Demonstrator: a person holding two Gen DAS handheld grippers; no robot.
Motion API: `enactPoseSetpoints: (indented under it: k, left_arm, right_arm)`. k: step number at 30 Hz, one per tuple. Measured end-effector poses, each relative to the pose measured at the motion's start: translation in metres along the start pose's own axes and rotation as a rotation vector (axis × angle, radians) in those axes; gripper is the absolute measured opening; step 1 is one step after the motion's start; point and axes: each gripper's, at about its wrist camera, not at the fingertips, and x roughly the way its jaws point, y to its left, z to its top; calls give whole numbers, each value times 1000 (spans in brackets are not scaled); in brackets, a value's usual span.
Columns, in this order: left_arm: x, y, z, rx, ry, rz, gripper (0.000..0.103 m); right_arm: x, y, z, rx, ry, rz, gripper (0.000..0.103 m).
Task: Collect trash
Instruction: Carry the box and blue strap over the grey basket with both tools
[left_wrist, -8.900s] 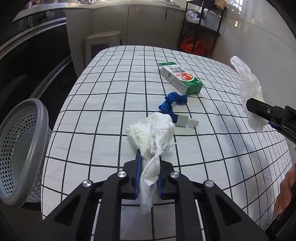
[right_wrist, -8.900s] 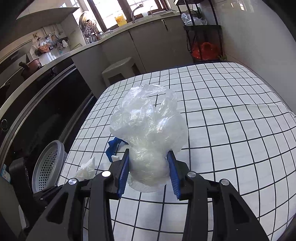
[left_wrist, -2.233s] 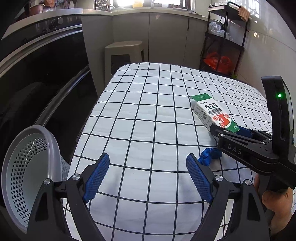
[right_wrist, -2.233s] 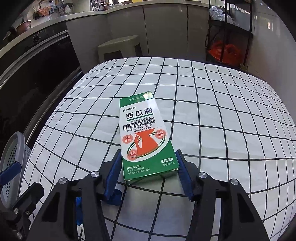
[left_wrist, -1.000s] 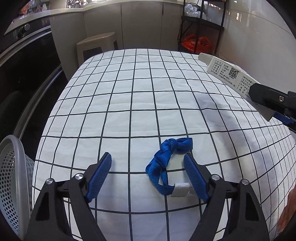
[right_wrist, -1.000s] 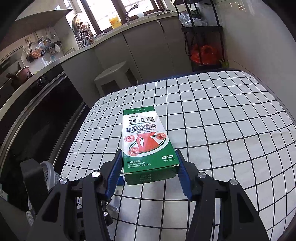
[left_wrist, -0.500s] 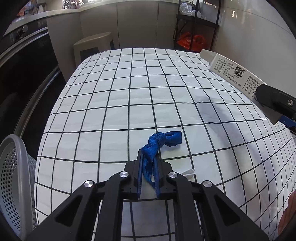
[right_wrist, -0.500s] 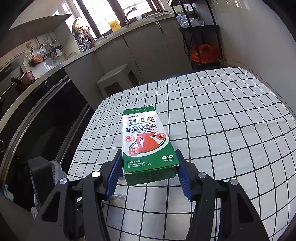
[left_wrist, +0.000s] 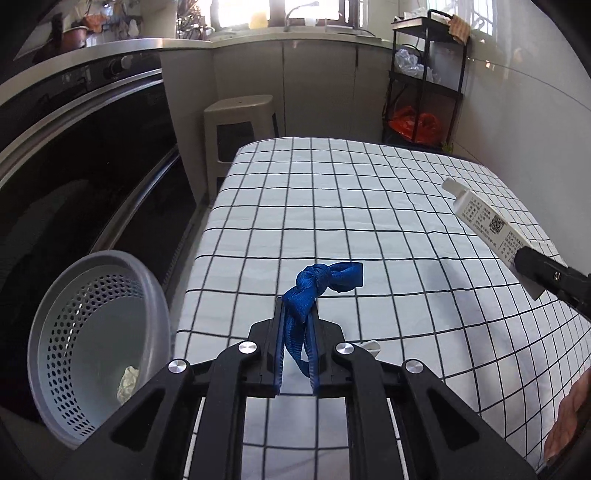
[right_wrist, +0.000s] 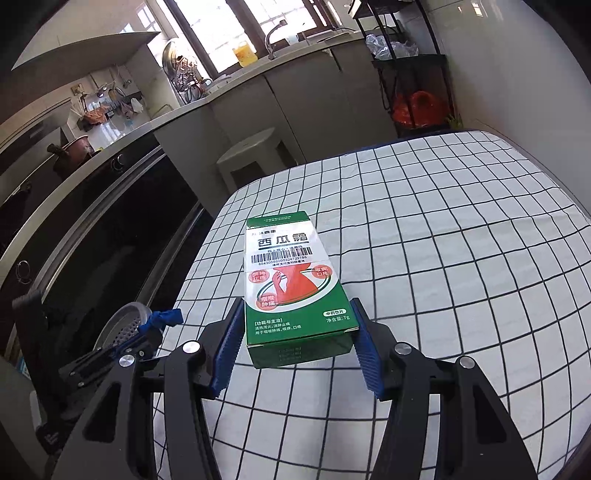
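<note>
My left gripper (left_wrist: 297, 321) is shut on a knotted blue strap (left_wrist: 314, 286) and holds it above the checked table (left_wrist: 332, 206) near its left edge. A small white clip (left_wrist: 369, 346) hangs below it. The strap also shows in the right wrist view (right_wrist: 162, 318), over the grey perforated basket (right_wrist: 122, 328). My right gripper (right_wrist: 295, 332) is shut on a green and white medicine box (right_wrist: 291, 280) and holds it above the table. The box also shows at the right in the left wrist view (left_wrist: 487, 225). The basket (left_wrist: 96, 332) stands left of the table with crumpled tissue (left_wrist: 127, 378) inside.
A dark oven front (left_wrist: 74, 155) runs along the left. A beige stool (left_wrist: 240, 122) stands beyond the table's far end. A black shelf rack (left_wrist: 424, 92) with an orange bag stands at the back right. A white wall (left_wrist: 535, 110) borders the right side.
My left gripper has lifted the blue strap off the table and moved left toward the basket. My right gripper has kept the box and also shifted left.
</note>
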Motion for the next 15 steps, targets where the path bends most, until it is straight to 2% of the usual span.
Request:
enactPoseSetpoints:
  k: [7, 15]
  left_arm:
    - [-35, 56, -10, -57, -40, 74, 11]
    - [-60, 133, -23, -108, -60, 189, 11]
  right_arm:
    - [0, 46, -33, -59, 43, 51, 54]
    - [6, 125, -56, -163, 55, 124, 54]
